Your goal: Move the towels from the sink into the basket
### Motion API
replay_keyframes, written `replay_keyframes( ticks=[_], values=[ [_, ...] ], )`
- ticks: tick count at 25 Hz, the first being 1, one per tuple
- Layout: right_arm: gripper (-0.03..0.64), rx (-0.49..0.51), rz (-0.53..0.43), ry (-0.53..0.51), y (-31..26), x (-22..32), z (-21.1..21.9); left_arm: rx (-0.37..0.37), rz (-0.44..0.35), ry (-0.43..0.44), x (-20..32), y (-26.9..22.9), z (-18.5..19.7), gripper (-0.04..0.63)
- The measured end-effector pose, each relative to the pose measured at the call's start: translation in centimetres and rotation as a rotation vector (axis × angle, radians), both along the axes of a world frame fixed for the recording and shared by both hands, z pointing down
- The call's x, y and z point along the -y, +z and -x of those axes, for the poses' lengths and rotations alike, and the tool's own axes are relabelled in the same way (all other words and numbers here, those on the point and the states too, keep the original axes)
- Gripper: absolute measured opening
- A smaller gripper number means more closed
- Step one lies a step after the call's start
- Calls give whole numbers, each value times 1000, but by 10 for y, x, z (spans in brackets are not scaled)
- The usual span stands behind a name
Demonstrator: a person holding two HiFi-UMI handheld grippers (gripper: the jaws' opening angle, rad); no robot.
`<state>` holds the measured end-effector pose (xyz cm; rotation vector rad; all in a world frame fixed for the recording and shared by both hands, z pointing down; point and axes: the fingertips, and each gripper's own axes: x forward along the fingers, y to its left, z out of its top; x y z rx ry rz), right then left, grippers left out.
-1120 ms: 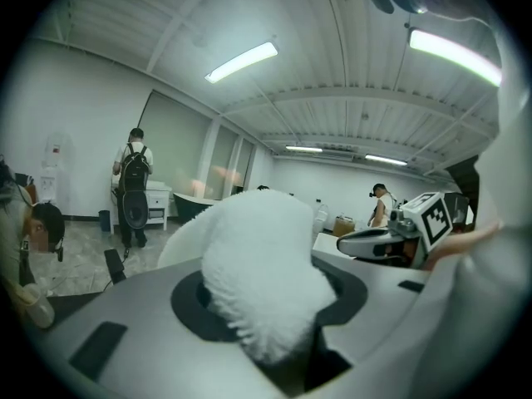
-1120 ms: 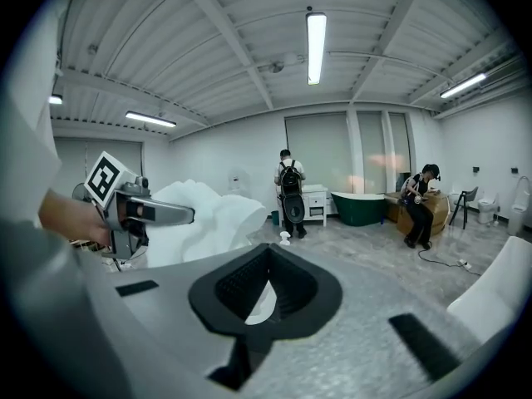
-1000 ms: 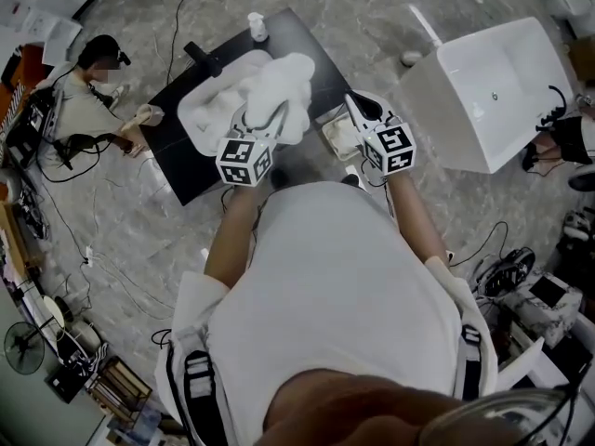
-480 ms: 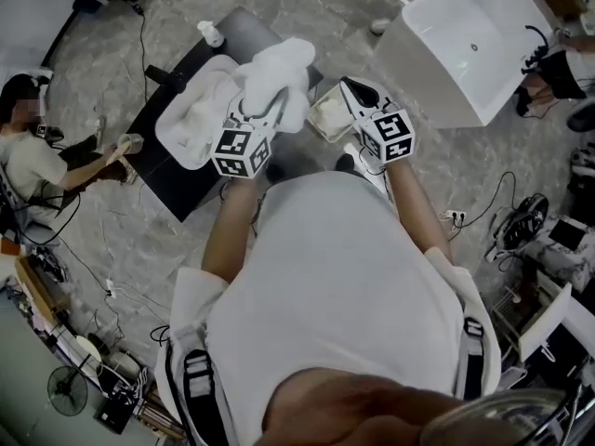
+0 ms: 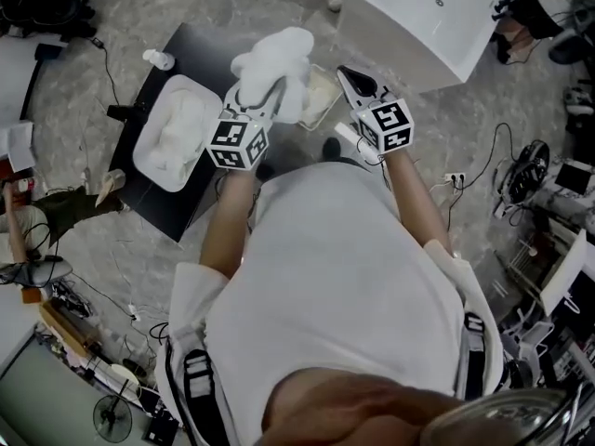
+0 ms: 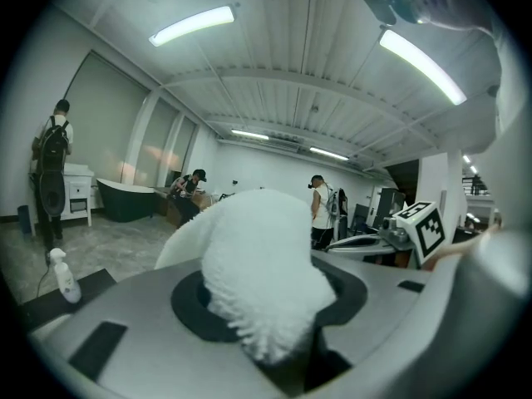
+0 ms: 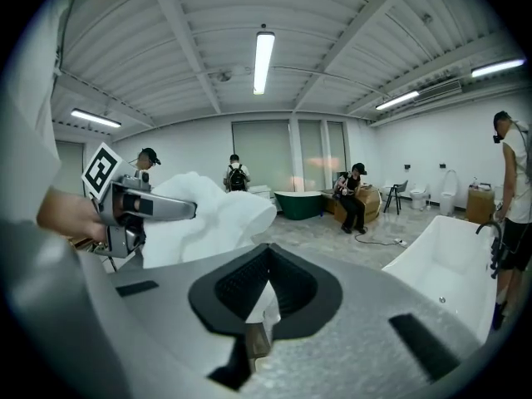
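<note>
The white towel (image 5: 279, 63) bunches up out of my left hand-held gripper (image 5: 257, 100), which is clenched on its lower fold and holds it in the air. Just to the right of that hand-held gripper, between it and my right hand-held gripper (image 5: 348, 74), sits the basket (image 5: 325, 110). The right one has its jaws drawn together on nothing. Off to the left of my left hand-held gripper, the sink (image 5: 149, 165) on the black table (image 5: 200, 49) holds more towels (image 5: 181, 128).

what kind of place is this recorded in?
Probably a bathroom-fixture showroom or test hall: a white freestanding bathtub, a dark green bathtub, and a white rectangular sink in a black counter.
</note>
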<state>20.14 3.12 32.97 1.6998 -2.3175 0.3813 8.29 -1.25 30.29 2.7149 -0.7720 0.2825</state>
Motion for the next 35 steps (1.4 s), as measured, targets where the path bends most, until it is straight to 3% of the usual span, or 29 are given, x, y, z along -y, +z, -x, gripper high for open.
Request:
replay_keyframes(
  ticks=[7, 15, 28, 35],
  values=[
    [-3, 14, 73, 20, 32, -11, -51, 36, 73, 29, -6, 35, -56, 179],
    [-3, 40, 206, 3, 115, -3, -85, 89, 181, 22, 8, 137, -94, 179],
    [-3, 98, 407, -39, 299, 7, -100, 236, 384, -41, 34, 389, -135, 183],
    [-3, 104, 493, -45, 405, 21, -105, 326, 452, 4, 40, 534, -152, 183]
  ],
)
